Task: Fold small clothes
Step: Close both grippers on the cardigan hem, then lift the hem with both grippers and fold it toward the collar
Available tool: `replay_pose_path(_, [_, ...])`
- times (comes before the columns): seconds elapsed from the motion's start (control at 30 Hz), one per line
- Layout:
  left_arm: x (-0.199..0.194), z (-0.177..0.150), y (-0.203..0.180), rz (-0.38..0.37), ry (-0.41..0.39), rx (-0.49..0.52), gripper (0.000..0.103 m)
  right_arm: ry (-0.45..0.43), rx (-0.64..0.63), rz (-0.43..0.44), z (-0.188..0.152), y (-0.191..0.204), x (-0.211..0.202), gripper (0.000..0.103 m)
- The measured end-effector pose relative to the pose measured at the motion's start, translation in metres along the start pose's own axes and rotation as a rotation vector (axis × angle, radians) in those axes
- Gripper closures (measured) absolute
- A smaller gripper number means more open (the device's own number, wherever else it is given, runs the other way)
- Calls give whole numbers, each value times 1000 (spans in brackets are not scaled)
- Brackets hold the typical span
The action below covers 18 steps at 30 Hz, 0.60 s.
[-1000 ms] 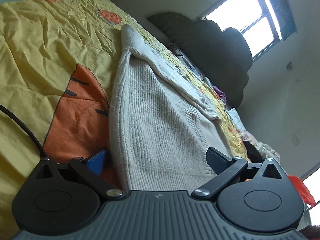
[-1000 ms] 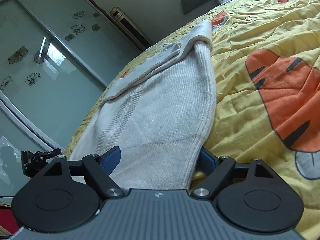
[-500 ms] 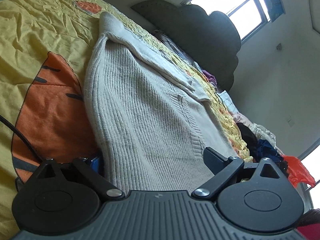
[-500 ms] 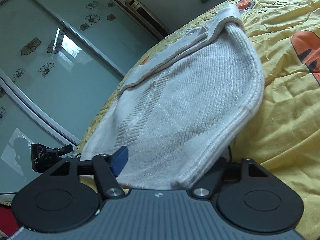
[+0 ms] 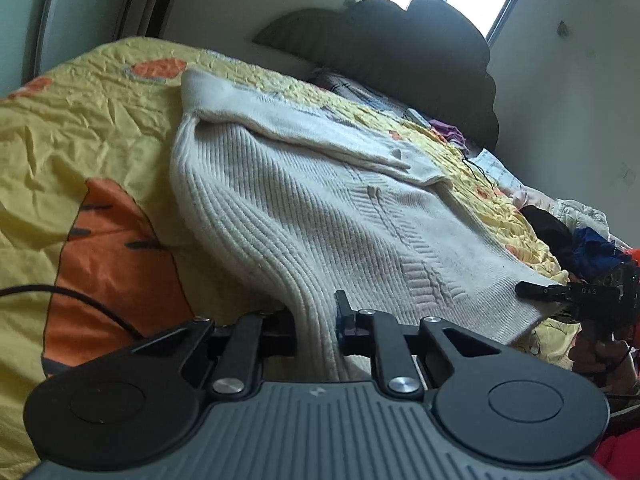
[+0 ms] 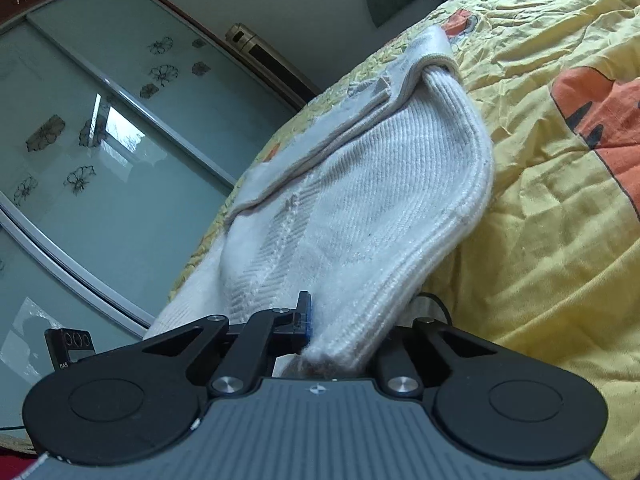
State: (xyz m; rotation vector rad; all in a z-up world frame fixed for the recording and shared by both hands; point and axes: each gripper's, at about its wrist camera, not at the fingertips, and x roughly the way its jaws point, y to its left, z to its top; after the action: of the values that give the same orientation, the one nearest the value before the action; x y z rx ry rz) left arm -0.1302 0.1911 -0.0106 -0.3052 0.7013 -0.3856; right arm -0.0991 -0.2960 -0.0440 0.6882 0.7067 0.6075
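Note:
A cream ribbed knit sweater (image 5: pixel 320 208) lies on a yellow quilt with orange tiger prints (image 5: pixel 80 136), its sleeves folded across the top. My left gripper (image 5: pixel 318 320) is shut on the sweater's near hem corner and lifts it off the quilt. My right gripper (image 6: pixel 340 332) is shut on the other hem corner of the sweater (image 6: pixel 360 208), also raised. The right gripper (image 5: pixel 576 292) shows at the far right of the left wrist view, and the left gripper (image 6: pixel 74 346) at the lower left of the right wrist view.
A dark padded headboard (image 5: pixel 400 48) and window stand beyond the bed. A pile of clothes (image 5: pixel 576 236) lies at the bed's right side. Glass sliding wardrobe doors (image 6: pixel 100 140) are to the left in the right wrist view. A black cable (image 5: pixel 72 300) crosses the quilt.
Both grippers have closed from open onto the sweater's hem corners and raised them. The hem now bulges up off the quilt.

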Motion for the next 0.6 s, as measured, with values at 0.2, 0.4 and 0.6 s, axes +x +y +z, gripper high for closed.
replay_pose_path(0.2, [-7,6,-11,31,-92,27,87,-41,-34,10,10,14,-4,90])
replay_pose_path(0.4, [-13,10,-19,48,-163,46,87,-56,-59,-8,13,22,-4,90])
replay_pose_path(0.6, [-15,25,-18,30,-239,-1,87,-97,-90,19,26,31,-5,90])
